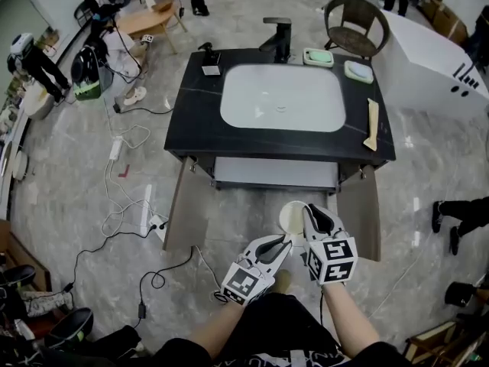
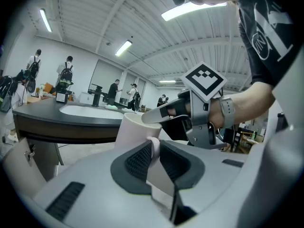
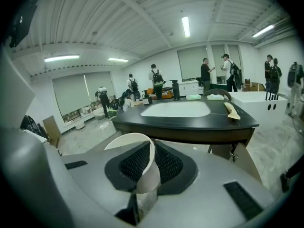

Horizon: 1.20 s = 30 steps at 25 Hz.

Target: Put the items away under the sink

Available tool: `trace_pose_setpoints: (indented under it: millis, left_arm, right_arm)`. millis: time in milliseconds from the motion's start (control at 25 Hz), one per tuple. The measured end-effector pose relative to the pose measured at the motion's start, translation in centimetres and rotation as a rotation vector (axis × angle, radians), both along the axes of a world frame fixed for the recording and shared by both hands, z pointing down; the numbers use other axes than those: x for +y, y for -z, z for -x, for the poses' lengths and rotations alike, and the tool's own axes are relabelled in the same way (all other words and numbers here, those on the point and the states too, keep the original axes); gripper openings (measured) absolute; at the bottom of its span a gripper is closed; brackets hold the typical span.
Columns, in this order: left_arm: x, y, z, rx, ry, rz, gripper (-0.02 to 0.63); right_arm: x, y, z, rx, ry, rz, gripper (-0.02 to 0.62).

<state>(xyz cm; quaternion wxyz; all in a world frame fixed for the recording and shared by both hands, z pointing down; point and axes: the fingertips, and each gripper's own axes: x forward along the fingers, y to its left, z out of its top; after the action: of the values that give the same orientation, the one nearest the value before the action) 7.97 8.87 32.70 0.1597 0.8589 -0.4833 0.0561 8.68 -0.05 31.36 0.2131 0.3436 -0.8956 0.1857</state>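
My left tool (image 2: 155, 152) pinched the handle (image 2: 154, 145) of the white mug (image 1: 292, 217), and my right tool (image 3: 148, 161) gripped its rim (image 3: 129, 138), one jaw inside and one outside. The mug hung above the floor between both tools, just before the open cabinet doors (image 1: 180, 205) under the sink (image 1: 283, 98).

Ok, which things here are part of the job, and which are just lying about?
Job: mug, gripped by left gripper (handle) and right gripper (rim); open sink cabinet; likely the soap dishes.
Lying about: power strip; chair.
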Motion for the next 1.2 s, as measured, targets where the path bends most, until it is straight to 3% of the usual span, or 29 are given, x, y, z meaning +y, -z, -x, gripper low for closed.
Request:
trace_pose_setpoints:
  millis: [360, 800, 960, 1200]
  left_arm:
    - [0.6, -2.9, -2.4, -0.013, -0.025, 0.003, 0.054]
    - [-4.0, -7.5, -0.7, -0.022, -0.068, 0.006, 0.054]
    - [-6.7, -11.8, 0.7, -0.007, -0.073, -0.005, 0.054]
    - [-11.1, -22.4, 2.8, -0.011, -0.091, -0.038, 0.052]
  right_arm:
    - [0.6, -2.8, -2.6, -0.015, -0.014, -0.004, 0.052]
    - [-3.9, -7.1, -1.4, -0.042, -0.066, -0.016, 0.052]
    - [-6.5, -11.2, 0.2, -0.039, -0.062, -0.043, 0.052]
    - [-10.7, -20.9, 2.7, -0.021, -0.037, -0.113, 0.052]
